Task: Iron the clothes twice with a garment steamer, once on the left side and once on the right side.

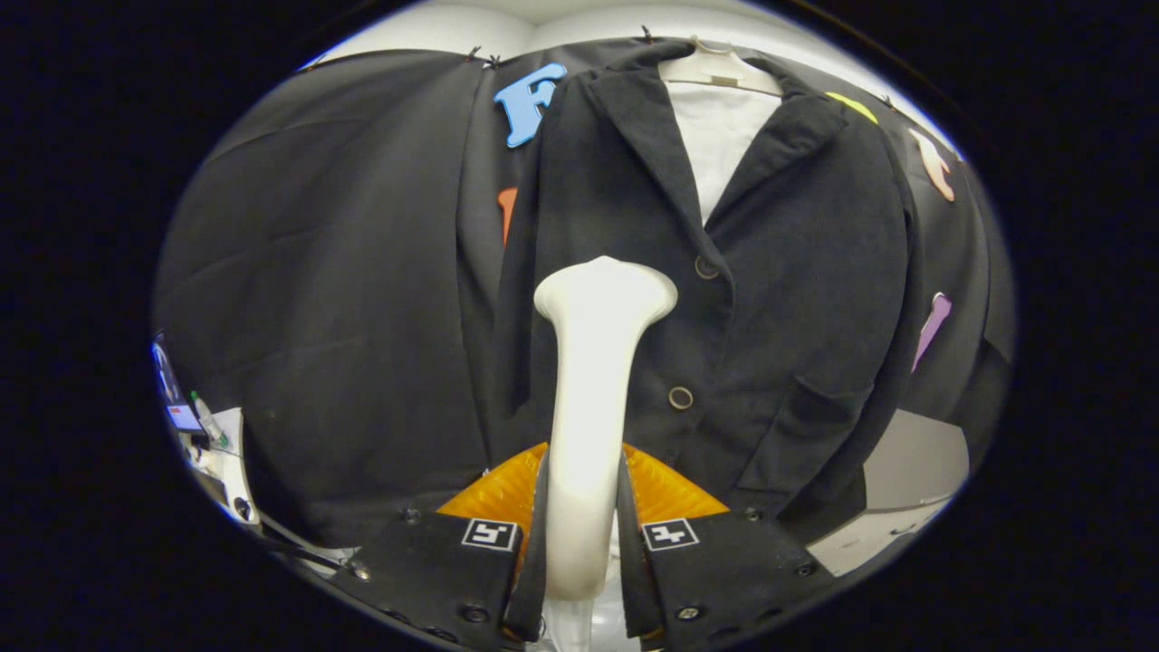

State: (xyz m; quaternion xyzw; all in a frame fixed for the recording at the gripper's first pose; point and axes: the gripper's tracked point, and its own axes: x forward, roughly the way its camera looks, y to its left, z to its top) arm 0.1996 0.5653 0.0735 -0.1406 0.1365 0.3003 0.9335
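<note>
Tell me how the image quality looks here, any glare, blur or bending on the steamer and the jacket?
Gripper view: the steamer, clamped between the gripper fingers, is brightly lit, nearly washed out at its head; the dark jacket stays sharp enough to show buttons and weave; fisheye distortion bows the jacket's sides and the hanger outward; no motion blur is evident.

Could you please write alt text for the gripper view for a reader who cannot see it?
The gripper is shut on a white garment steamer, whose head points at the front of a dark jacket. The jacket hangs on a white hanger over a white shirt.
</note>
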